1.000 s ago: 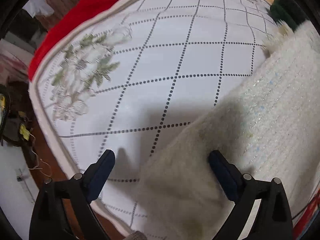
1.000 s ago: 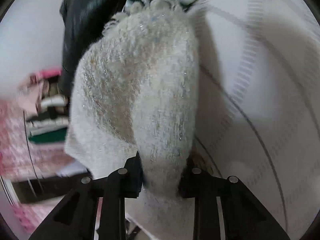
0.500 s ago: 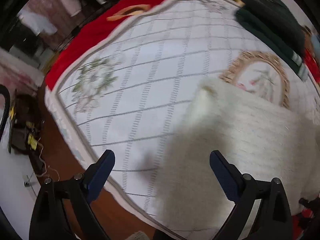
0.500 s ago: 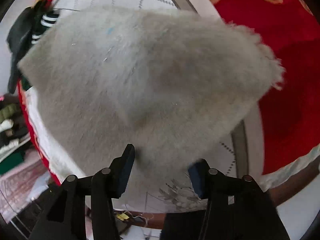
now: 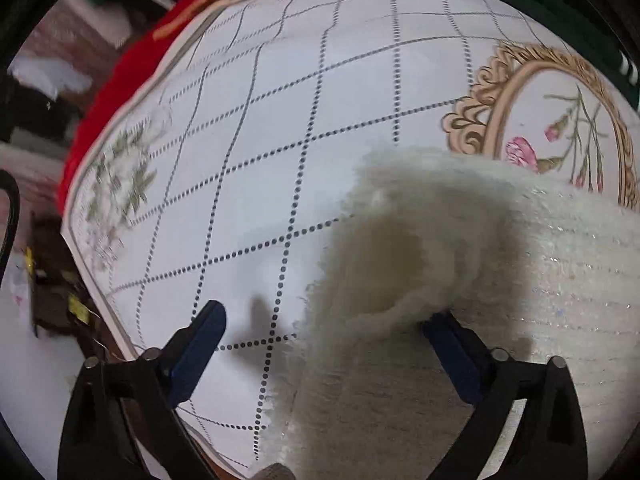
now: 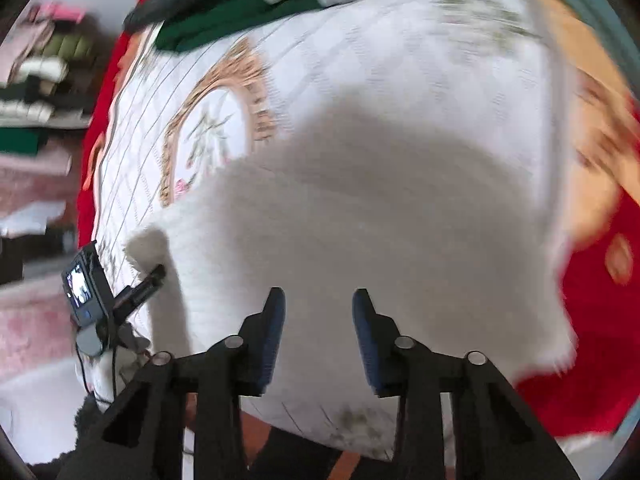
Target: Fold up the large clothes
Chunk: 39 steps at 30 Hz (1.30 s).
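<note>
On the white patterned bedspread (image 5: 280, 128) lies the fluffy cream sweater (image 5: 500, 264), one edge curled up loosely. Left tongs (image 5: 324, 332) gape wide, straddling that curl but gripping nothing. Right tongs (image 6: 319, 320) hover over the knit, partly open and empty. Risk: the fuzzy curl flops back or bunches if a pinch catches just one layer, leaving a crooked fold.
</note>
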Tool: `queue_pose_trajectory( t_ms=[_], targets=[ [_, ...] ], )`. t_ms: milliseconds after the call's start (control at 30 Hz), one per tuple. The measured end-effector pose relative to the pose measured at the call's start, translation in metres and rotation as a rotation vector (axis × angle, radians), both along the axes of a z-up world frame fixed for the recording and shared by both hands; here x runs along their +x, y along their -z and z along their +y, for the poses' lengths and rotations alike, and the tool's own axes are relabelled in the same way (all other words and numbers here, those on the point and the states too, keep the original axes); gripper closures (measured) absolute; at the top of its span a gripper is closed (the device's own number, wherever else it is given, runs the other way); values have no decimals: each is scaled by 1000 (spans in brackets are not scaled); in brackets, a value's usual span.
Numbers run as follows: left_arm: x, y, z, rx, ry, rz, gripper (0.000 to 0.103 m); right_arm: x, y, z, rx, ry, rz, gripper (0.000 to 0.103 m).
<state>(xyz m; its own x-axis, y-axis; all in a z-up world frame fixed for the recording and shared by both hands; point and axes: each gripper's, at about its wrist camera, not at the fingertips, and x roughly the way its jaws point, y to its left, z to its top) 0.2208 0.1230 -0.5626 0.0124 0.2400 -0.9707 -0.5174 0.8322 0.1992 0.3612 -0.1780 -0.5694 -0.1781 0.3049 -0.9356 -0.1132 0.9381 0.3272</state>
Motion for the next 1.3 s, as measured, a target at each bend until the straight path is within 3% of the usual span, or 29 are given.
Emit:
queue_pose_trajectory(
  t_ms=[67, 133, 200, 333, 400, 467, 567, 667, 767, 833, 967, 1067, 1133, 1200, 1300],
  targets=[
    [-1, -1, 3, -6, -5, -2, 0, 13, 35, 21, -25, -57, 57, 82],
    [-3, -2, 4, 0, -3, 0, 0, 17, 82, 40, -136, -97, 128, 85],
    [-6, -6, 6, 3, -10, 3, 0, 28, 110, 49, -178, -75, 152, 87],
    [-15, -29, -1, 24, 2, -4, 1, 37, 103, 51, -235, -93, 163, 86],
    [-14, -49, -13, 19, 22, -37, 1, 41, 77, 35, -170, -73, 175, 85],
    [-8, -64, -32, 15, 53, -79, 1, 47, 40, 7, -87, -15, 128, 85],
    [9, -76, -68, -23, 113, -135, 1, 65, 5, -42, -84, 59, 17, 85],
    [38, -72, -99, -55, 173, -147, 1, 87, 28, -78, -166, 96, -26, 85],
    [63, -69, -122, -69, 217, -147, 1, 103, 85, -90, -179, 77, 92, 86],
    [69, -74, -133, -76, 237, -161, 1, 114, 61, -94, -156, 82, 84, 86],
    [77, -74, -153, -117, 271, -178, 1, 110, -26, -126, -105, 81, -74, 85],
    [80, -61, -171, -135, 292, -146, 1, 84, -55, -147, -79, 92, -51, 85],
    [79, -54, -179, -139, 292, -131, 1, 60, -36, -127, -89, 90, 13, 85],
    [77, -50, -181, -129, 281, -123, 1, 39, 16, -128, -188, 111, 75, 85],
    [67, -49, -175, -110, 254, -115, 1, 26, 85, -133, -192, 189, 161, 89]
  ],
)
